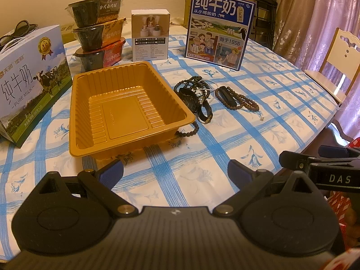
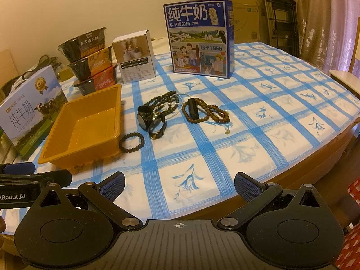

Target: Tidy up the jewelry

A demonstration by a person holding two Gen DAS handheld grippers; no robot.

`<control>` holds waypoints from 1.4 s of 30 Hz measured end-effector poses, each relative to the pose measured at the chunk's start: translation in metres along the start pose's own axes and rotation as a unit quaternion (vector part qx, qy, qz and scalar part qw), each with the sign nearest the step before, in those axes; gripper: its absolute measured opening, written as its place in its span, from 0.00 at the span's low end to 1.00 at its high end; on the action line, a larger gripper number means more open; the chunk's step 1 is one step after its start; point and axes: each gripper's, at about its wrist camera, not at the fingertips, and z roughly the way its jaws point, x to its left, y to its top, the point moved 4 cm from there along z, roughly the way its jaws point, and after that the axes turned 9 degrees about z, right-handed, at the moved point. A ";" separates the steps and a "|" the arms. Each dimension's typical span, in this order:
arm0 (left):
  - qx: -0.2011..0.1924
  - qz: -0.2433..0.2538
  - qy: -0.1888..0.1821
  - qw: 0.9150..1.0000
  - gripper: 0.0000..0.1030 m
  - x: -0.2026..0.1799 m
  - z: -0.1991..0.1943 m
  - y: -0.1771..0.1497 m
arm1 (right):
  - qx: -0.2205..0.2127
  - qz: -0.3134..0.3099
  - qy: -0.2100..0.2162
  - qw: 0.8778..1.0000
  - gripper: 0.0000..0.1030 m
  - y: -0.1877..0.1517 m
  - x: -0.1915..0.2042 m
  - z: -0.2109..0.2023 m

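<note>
An empty gold plastic tray (image 1: 166, 99) (image 2: 56, 139) sits on the blue-checked tablecloth. To its right lies a heap of jewelry: dark bead strands (image 1: 191, 83) (image 2: 164, 100), two black watches (image 1: 187, 97) (image 2: 149, 121), a black oblong piece (image 1: 228, 95) (image 2: 193, 111) on brown bead strings (image 1: 247, 103) (image 2: 216, 114), and a small bead bracelet (image 2: 131, 141) (image 1: 191, 130) by the tray's corner. My left gripper (image 1: 175, 168) hangs open over the table's near part, in front of the tray. My right gripper (image 2: 180, 184) is open too, near the table edge, well short of the jewelry.
Behind the tray stand a milk carton box (image 1: 29, 85), stacked instant-meal bowls (image 1: 99, 29), a small white box (image 1: 150, 36) and a blue milk box (image 1: 220, 29). A chair (image 1: 337, 63) stands at the right. Cardboard boxes (image 2: 236, 6) and a curtain (image 2: 326, 18) are behind.
</note>
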 end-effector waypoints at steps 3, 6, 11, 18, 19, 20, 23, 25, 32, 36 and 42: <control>0.000 0.000 0.000 1.000 0.96 0.000 0.000 0.000 | 0.000 0.000 0.000 1.000 1.00 0.000 -0.001 0.000; 0.000 0.000 0.000 1.000 0.96 0.000 0.000 0.000 | -0.001 0.000 0.000 1.000 1.00 0.001 0.001 0.000; 0.000 0.000 0.000 1.000 0.96 0.000 0.000 0.000 | -0.001 0.000 0.000 1.000 1.00 -0.001 -0.001 0.001; 0.000 -0.001 -0.001 1.000 0.96 0.001 0.000 0.000 | -0.001 0.000 0.000 1.000 1.00 0.000 -0.001 0.000; 0.000 0.000 -0.001 1.000 0.96 0.000 0.000 0.000 | 0.000 0.000 0.000 1.000 1.00 0.000 0.001 0.000; 0.000 0.000 0.000 1.000 0.96 0.000 0.000 0.000 | 0.000 0.000 0.000 1.000 1.00 -0.001 0.000 0.000; 0.000 -0.001 -0.001 1.000 0.96 0.000 -0.001 0.004 | -0.001 0.000 0.000 1.000 1.00 0.000 -0.002 0.003; -0.001 -0.001 0.000 1.000 0.96 0.000 -0.001 0.004 | -0.001 -0.001 0.000 1.000 1.00 -0.001 -0.002 0.003; 0.000 -0.001 -0.001 1.000 0.96 0.001 -0.001 0.005 | 0.000 -0.001 0.000 1.000 1.00 0.001 0.000 0.003; -0.001 -0.003 0.000 1.000 0.95 0.000 0.001 0.005 | -0.001 -0.001 0.000 1.000 1.00 0.000 -0.002 0.006; 0.003 -0.022 0.004 1.000 0.95 0.009 0.010 0.001 | -0.016 0.001 -0.001 1.000 1.00 0.008 0.004 0.007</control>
